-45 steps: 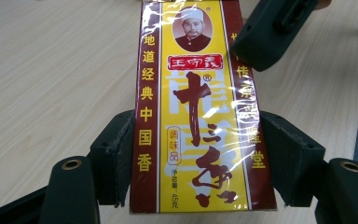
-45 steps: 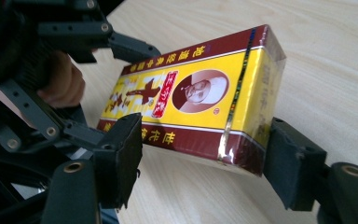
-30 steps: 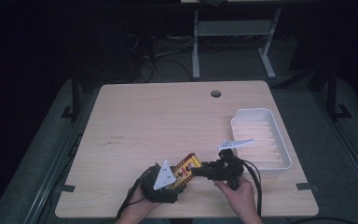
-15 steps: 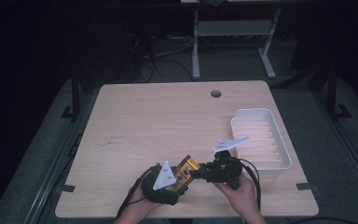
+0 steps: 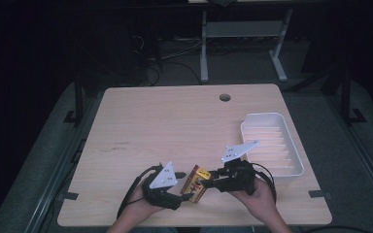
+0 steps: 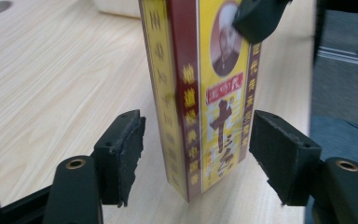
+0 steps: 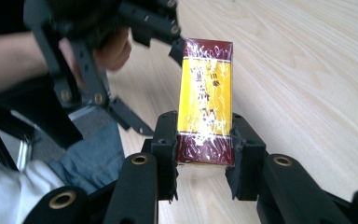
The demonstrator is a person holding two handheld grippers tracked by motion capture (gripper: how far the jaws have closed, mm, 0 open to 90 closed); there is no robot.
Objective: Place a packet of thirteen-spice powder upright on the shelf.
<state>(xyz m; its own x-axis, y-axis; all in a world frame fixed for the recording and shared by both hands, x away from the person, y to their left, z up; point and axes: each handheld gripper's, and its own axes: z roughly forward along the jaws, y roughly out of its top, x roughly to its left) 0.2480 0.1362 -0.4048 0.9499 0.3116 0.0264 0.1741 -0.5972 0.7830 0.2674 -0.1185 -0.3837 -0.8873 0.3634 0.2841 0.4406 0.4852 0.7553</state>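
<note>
Yellow-and-maroon cardboard box, long, narrow and wrapped in clear film, is sitting near the front edge of the pale wooden table, held up between your two hands. Going left to right: your left gripper is lying low at the front, its grey three-cornered plate tilted up, and its jaws are reaching toward the lower end of the box. In the left gripper view that box is standing upright between the two black foam pads, but neither pad is pressing on it; a gap is showing on each side, wider on the left. Those jaws are standing released around the box, having just been closing in a little, with the box between them and not yet pinched. At the top of that view one black pad of the other gripper is bearing on the box's face.

Next, your right gripper is coming in from the right and is clenching the other end of the box. In the right gripper view its two pads are pressing flat against both narrow sides of the maroon end of the box, so you are grasping it firmly there.

Farther right, a white ribbed plastic tray is resting near the table's right edge, well apart from the box.
</note>
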